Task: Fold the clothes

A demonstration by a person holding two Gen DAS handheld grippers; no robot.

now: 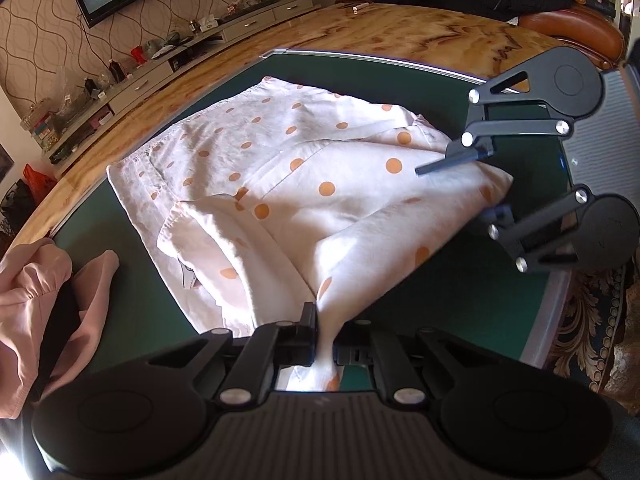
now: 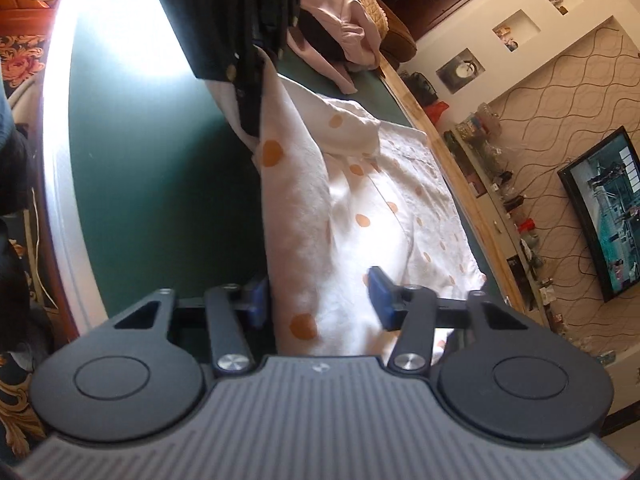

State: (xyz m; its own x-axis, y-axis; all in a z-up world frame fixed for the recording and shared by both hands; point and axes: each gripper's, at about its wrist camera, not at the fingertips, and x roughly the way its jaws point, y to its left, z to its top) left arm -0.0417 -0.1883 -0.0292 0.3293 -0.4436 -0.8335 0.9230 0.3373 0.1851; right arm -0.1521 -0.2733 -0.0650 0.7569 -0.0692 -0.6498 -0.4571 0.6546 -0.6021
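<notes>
Garments: two. One white garment with orange dots (image 1: 304, 184) is lying half-folded on the green surface (image 1: 120, 280); one pink garment (image 1: 36, 312) is lying bunched near that surface's edge.
Grippers: two.
Left gripper (image 1: 324, 336): jaws are pinching shut on a gathered corner of the dotted garment, lifting it clear of the surface.
Right gripper (image 2: 320, 296): jaws are standing partly apart with a thick fold of the same garment between them, both blue pads touching cloth.
Television (image 2: 604, 216): one, showing a picture.
</notes>
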